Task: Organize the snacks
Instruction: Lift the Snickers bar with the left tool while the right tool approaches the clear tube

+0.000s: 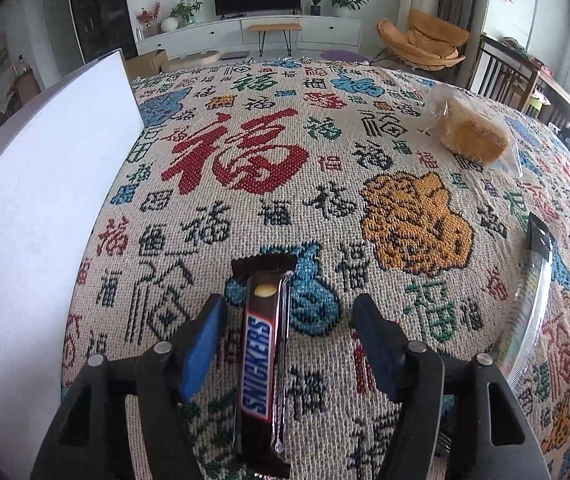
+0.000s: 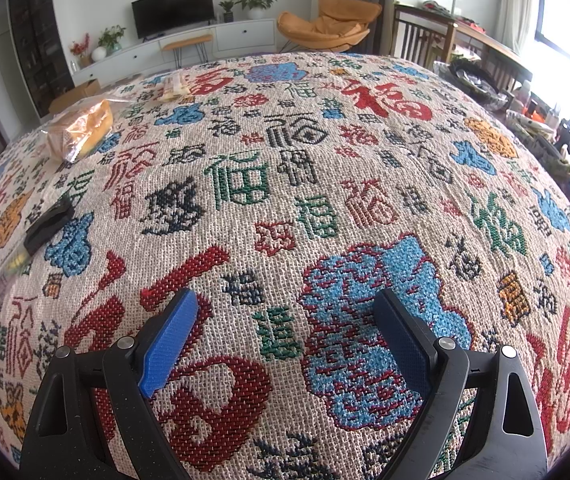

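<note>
The left gripper (image 1: 289, 316) hangs over a woven cloth (image 1: 325, 184) with many coloured characters on it. Its jaws stand apart, and a Snickers bar (image 1: 261, 364) lies on the cloth between them, lengthwise, closer to the left blue pad (image 1: 201, 344) than to the right one. Neither pad presses on the bar; a strip of cloth shows on both sides of it, so the bar is released.

To the left of the bar stands a white box (image 1: 41, 208), with its wall rising from the cloth. Far to the right lies a cake in a clear bag (image 1: 473, 130). At the right edge, nearer, lies a long clear packet with a black end (image 1: 533, 288).

The right gripper (image 2: 285, 320) also hovers over the cloth (image 2: 293, 152), with its jaws wide and nothing between them. In its view the cake bag (image 2: 79, 130) is far to the left, another pale packet (image 2: 175, 86) lies beyond it, and the long packet (image 2: 41, 228) is at the left edge.
</note>
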